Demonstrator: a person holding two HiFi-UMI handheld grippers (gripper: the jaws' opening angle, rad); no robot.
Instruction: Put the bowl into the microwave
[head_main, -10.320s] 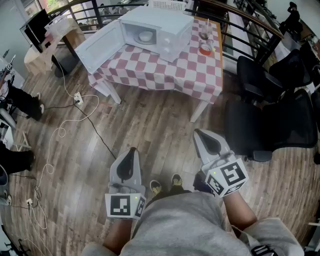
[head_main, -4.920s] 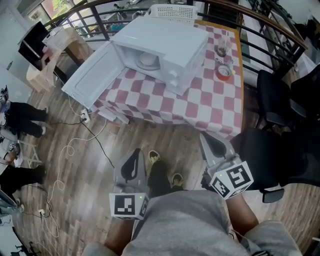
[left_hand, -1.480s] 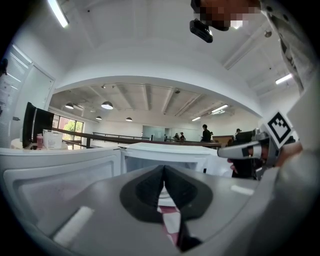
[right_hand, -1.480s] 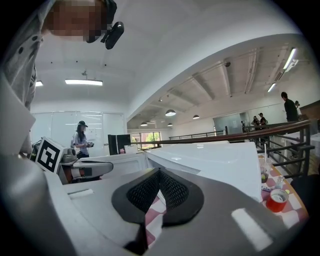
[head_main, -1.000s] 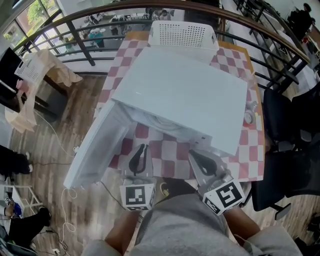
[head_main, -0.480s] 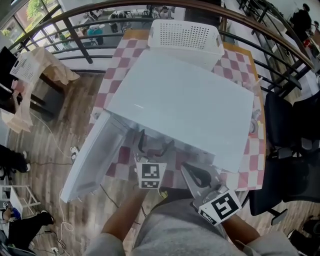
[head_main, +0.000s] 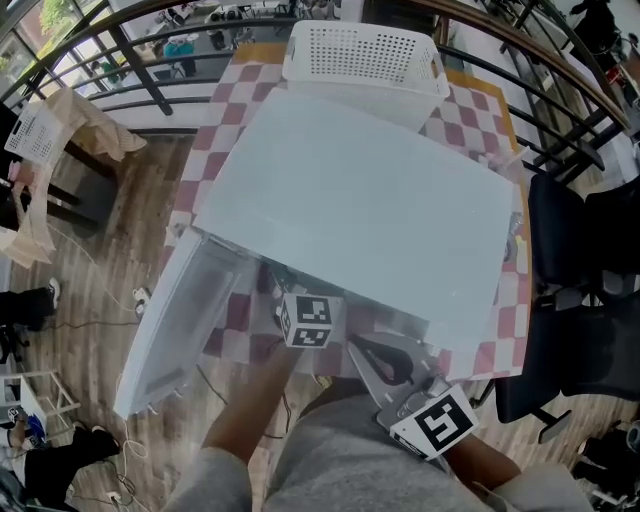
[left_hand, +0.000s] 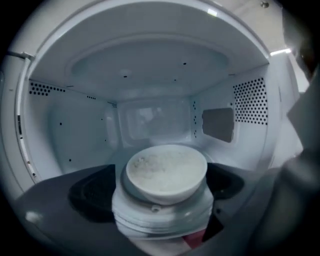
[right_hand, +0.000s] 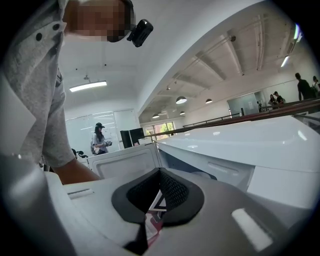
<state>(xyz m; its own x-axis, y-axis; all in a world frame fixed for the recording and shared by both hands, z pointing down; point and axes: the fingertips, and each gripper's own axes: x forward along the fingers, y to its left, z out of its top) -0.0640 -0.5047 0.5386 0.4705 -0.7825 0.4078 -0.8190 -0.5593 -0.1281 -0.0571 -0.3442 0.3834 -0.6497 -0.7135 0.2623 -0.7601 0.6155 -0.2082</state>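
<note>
the left gripper (left_hand: 161, 189), reaching inside the microwave (head_main: 350, 200), is spreading its fingers clear of the bowl (left_hand: 166, 170) sitting upright between them on the turntable (left_hand: 160, 220), while the farther right gripper (right_hand: 159, 192) is hanging outside, fingers pressed together.

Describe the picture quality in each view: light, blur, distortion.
Head view: bright daylight, the fisheye bows the railing and the microwave top looks washed out. Left gripper view: dim bluish light inside, bowl soft, black vignette at the corners. Right gripper view: right tongs loom close and blurred; ceiling lamps glare.
</note>
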